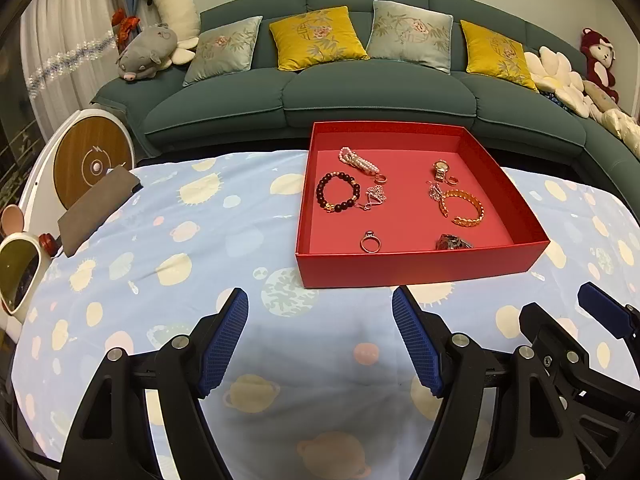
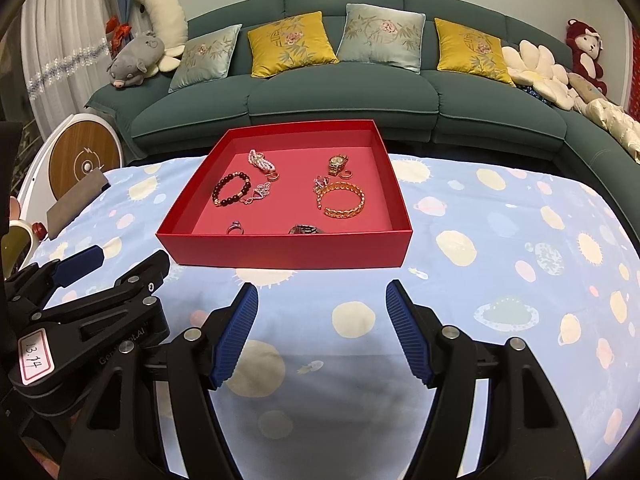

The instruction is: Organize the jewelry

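A shallow red box [image 1: 420, 268] [image 2: 280, 254] sits on the table and holds several pieces of jewelry: a dark bead bracelet [image 1: 335, 197] [image 2: 230, 189], a pearl bracelet [image 1: 358, 160], a gold watch [image 1: 441, 170] [image 2: 338, 164], a gold cuff bangle [image 1: 466, 208] [image 2: 344, 201], a silver ring [image 1: 370, 242] [image 2: 235, 228] and a dark metal piece [image 1: 454, 242]. My left gripper [image 1: 320, 300] is open and empty, in front of the box. My right gripper [image 2: 322, 294] is open and empty, just to its right; it also shows in the left wrist view [image 1: 600, 312].
The table wears a blue cloth with planet prints [image 1: 180, 260]. A grey-brown pouch [image 1: 100, 212] lies at its left edge, beside a small mirror [image 1: 16, 276]. A green sofa [image 1: 360, 92] with cushions stands behind the table.
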A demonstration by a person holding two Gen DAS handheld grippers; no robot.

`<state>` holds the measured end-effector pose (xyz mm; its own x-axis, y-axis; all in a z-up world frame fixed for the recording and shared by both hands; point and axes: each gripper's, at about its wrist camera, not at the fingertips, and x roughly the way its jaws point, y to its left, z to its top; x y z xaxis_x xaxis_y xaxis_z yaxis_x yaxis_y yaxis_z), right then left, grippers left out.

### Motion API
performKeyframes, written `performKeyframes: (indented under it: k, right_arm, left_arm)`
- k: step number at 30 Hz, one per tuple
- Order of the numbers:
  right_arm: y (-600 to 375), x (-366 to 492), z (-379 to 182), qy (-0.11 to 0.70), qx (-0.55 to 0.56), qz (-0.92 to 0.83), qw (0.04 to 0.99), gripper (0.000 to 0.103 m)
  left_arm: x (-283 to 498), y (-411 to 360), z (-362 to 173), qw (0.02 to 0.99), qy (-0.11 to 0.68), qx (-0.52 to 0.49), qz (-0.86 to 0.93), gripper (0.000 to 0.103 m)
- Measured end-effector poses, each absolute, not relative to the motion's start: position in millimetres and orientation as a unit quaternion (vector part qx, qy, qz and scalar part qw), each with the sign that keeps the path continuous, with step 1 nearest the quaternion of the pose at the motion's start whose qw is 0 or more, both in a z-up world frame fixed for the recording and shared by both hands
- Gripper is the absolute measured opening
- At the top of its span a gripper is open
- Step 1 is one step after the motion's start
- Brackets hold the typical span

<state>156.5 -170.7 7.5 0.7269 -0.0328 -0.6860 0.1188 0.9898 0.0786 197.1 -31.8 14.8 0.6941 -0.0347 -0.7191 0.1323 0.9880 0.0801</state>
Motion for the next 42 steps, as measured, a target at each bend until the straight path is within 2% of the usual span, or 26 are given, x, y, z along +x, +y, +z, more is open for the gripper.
performKeyframes:
  k: [42]
  right_arm:
    - [-169.3,153.9,7.1,0.369,0.062,-0.044,0.926,0.064]
  left_arm:
    - [197.0,-29.4,12.6,0.917,0.394,0.061,-0.033,0.074]
